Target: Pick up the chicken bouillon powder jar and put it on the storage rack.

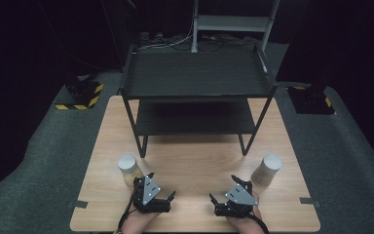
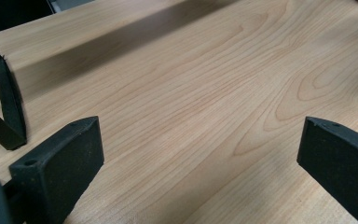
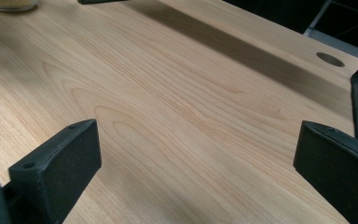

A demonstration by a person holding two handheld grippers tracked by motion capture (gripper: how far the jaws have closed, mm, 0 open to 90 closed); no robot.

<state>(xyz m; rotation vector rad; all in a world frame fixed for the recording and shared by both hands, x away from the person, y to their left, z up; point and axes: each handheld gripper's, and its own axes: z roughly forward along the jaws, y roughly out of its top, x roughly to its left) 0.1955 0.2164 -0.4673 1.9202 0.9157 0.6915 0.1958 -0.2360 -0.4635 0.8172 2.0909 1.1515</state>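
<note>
- One wooden tabletop [image 1: 195, 161] carries everything, its pale grain running under both gripper views.
- A black two-tier shelf rack [image 1: 197, 78] stands on the far half of the tabletop, both tiers bare.
- Left jar [image 1: 128, 168], white-lidded with yellowish contents, stands upright near the rack's front left leg, just beyond the left gripper and very close to it; whether they touch I cannot tell.
- Right jar [image 1: 268, 169], white-lidded with brownish contents, stands upright on the right side of the tabletop, just beside the right gripper.
- Left gripper [image 1: 169, 199] rests low at the near edge, jaws spread wide apart, nothing between them.
- Right gripper [image 1: 216, 202] mirrors it, jaws likewise wide apart over bare wood.
</note>
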